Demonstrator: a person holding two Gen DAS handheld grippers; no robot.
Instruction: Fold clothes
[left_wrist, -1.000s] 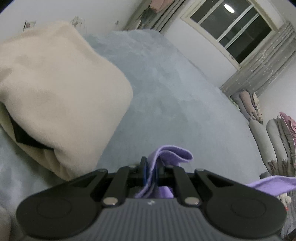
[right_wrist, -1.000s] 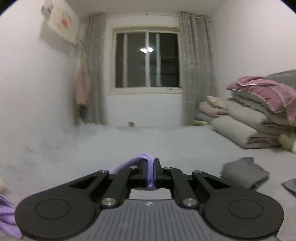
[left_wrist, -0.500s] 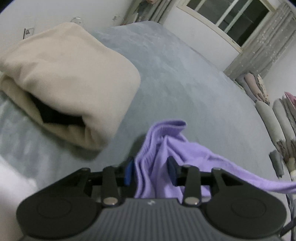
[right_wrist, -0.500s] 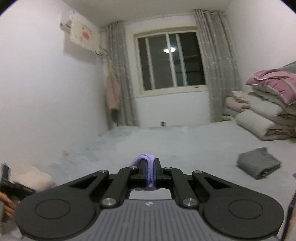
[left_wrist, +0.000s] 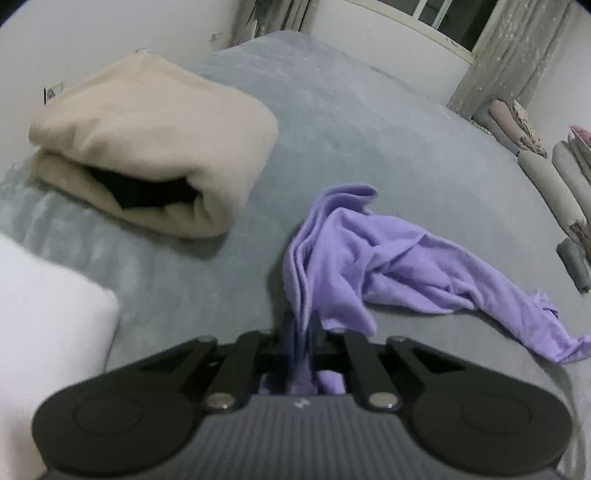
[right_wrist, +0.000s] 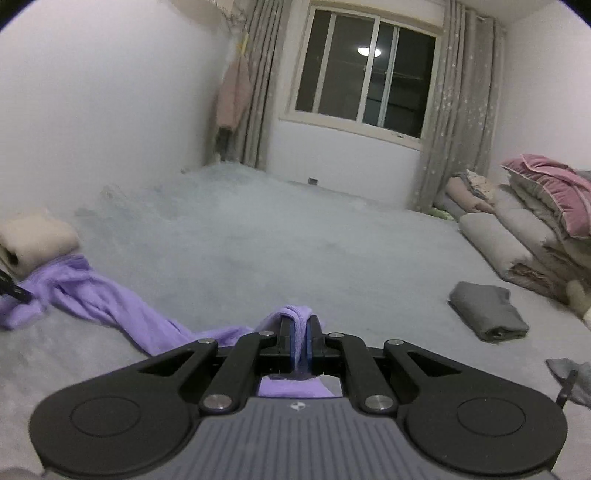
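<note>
Left gripper (left_wrist: 303, 338): pinched tight on one end of the purple cloth (left_wrist: 388, 258).
Right gripper (right_wrist: 300, 339): pinched tight on the other end.
Purple cloth: stretched across the grey bed (right_wrist: 295, 240) between both grippers.
Beige blanket (left_wrist: 155, 147): just beyond the cloth, near the bed's left edge.

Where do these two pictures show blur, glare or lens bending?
Left wrist view: the beige blanket and white pillow look soft, edges bend. Right wrist view: a lamp glares in the window; the purple garment is slightly smeared.
</note>
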